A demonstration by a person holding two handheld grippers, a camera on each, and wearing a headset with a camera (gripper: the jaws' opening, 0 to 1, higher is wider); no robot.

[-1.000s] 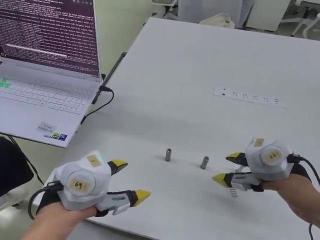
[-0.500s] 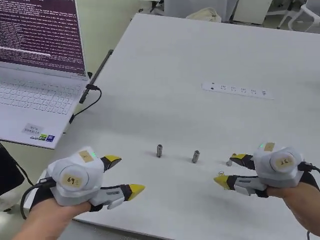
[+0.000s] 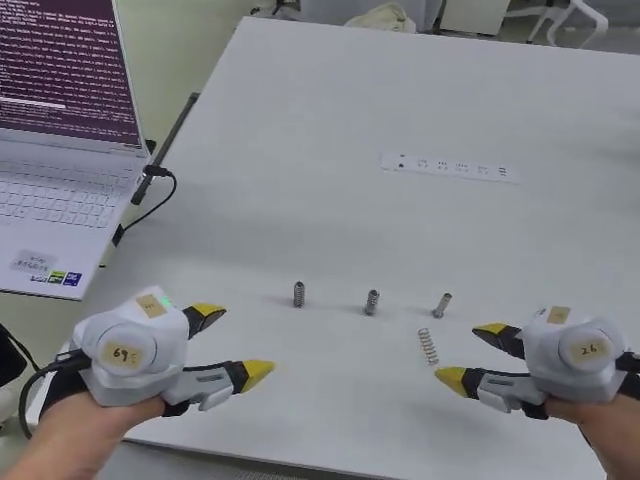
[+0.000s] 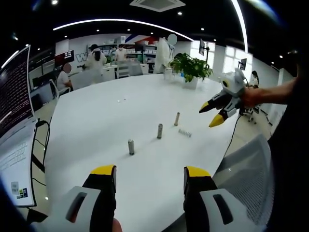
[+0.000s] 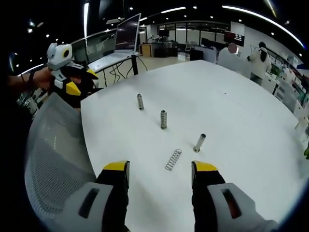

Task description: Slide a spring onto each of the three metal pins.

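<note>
Three short metal pins stand in a row on the white table. The left pin (image 3: 299, 293) and the middle pin (image 3: 372, 302) each wear a spring. The right pin (image 3: 443, 305) (image 5: 199, 142) looks bare. A loose spring (image 3: 428, 346) (image 5: 173, 159) (image 4: 185, 133) lies flat just in front of the bare pin. My right gripper (image 3: 470, 354) (image 5: 161, 169) is open, its yellow tips a little to the right of the loose spring and not touching it. My left gripper (image 3: 234, 342) (image 4: 149, 171) hovers open and holds nothing, near the table's front edge, left of the pins.
An open laptop (image 3: 60, 150) sits at the far left with a black cable (image 3: 140, 200) plugged in. A white power strip (image 3: 450, 168) lies beyond the pins. The table's front edge (image 3: 330, 462) runs just below both grippers. A grey mesh chair back (image 5: 53, 159) is close behind.
The spring that was at the right gripper's tips now lies free on the table. The right gripper has drawn back to the right, uncovering the third pin. The head camera has shifted.
</note>
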